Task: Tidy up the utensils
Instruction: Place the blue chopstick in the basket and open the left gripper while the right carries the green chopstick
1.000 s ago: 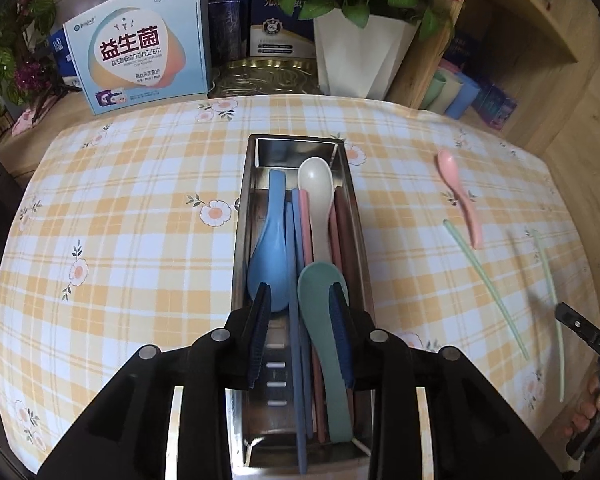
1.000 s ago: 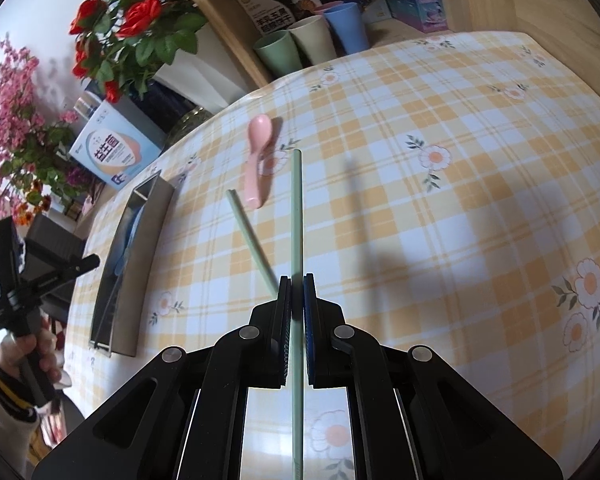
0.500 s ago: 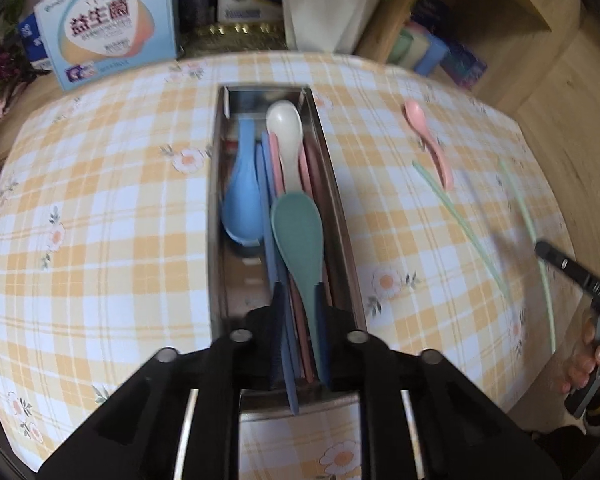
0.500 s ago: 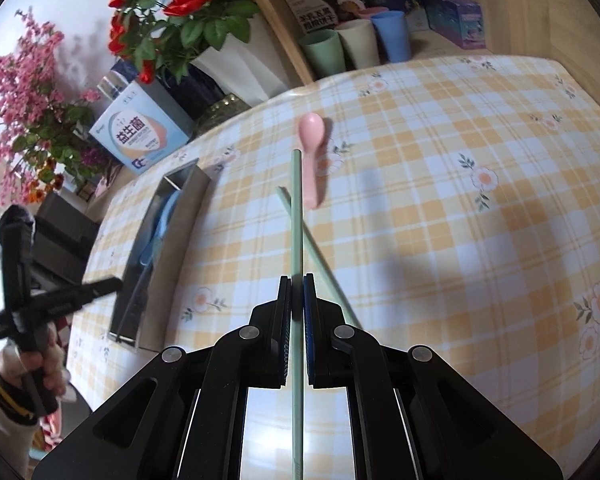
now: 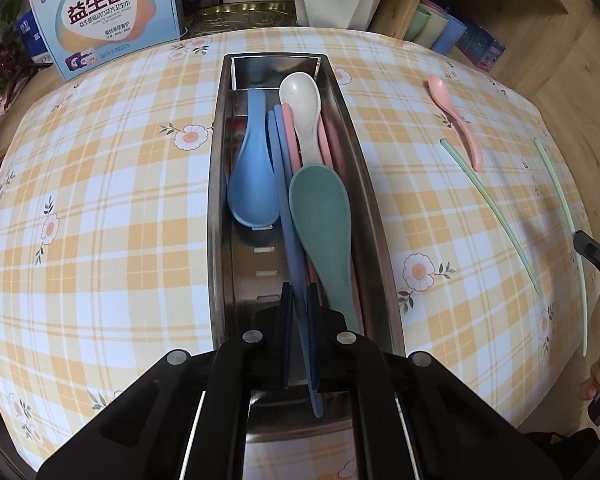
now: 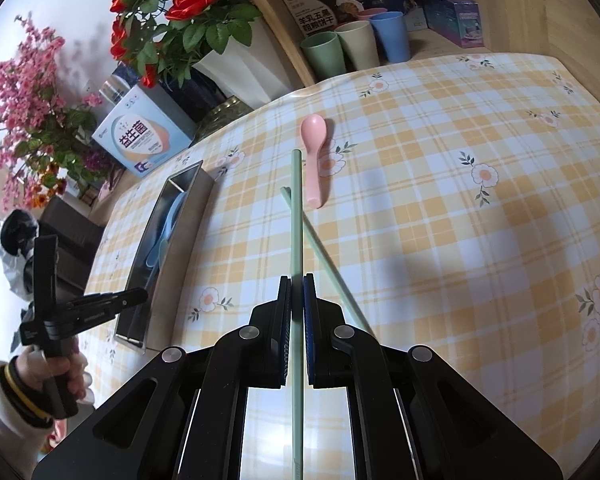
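Since the earlier frame the left tool (image 5: 299, 334) had dropped closer to the steel tray (image 5: 370, 200) and its pads, which then stood apart around the utensil handles, had come together on the near end of a dark blue chopstick (image 5: 290, 236) lying along the tray's middle. Beside that stick in the tray lay a blue spoon (image 5: 252, 176) to the left, a teal spoon (image 5: 320, 224) to the right, and a cream spoon (image 5: 302, 108) with pink sticks further up the frame. The right tool (image 6: 297, 328) was clamped on a pale green chopstick (image 6: 296, 216), which ran straight up the centre of its view and appeared lifted clear of the checked surface (image 6: 460, 220). Its twin, the second green chopstick (image 6: 324, 256), lay on the cloth crossing under it, and a pink spoon (image 6: 314, 160) rested just beyond, near the upper middle. These sticks looked light, stiff and smooth (likely plastic, so prone to slipping or swivelling between flat pads); a hold near the thick end, as both tools had, seemed sensible, though a long stick gripped there would probably droop or pivot. Both chopsticks sat squarely between their tool's pads, pointing away from the cameras.
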`<state>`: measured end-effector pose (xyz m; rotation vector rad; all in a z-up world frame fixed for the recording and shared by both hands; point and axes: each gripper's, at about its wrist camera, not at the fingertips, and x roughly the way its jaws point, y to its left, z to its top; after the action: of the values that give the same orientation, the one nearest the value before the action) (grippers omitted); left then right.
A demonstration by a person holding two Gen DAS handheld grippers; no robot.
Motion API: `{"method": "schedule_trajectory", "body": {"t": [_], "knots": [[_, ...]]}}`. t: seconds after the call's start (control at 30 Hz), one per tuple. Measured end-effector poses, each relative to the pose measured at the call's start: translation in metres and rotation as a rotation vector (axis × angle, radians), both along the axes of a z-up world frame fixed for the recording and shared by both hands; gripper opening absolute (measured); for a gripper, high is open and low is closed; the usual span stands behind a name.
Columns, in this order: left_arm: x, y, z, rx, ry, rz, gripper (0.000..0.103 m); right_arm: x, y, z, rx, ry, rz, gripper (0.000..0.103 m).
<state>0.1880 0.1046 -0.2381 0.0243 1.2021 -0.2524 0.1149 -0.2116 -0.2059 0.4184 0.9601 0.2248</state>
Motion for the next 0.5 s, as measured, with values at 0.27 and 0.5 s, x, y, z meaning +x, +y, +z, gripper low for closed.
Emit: {"method": "schedule_trajectory", "body": {"t": [0.27,0.5], "knots": [[0.008,-0.002,-0.005,0.003,0.002,0.018,0.007,-0.001,0.002,0.001,-0.005,0.002,0.002,0.006],[-0.002,0.011,0.033,-0.035,-0.109,-0.004,0.029,0.01,0.022,0.01,-0.019,0.02,0.033,0.006]]}}
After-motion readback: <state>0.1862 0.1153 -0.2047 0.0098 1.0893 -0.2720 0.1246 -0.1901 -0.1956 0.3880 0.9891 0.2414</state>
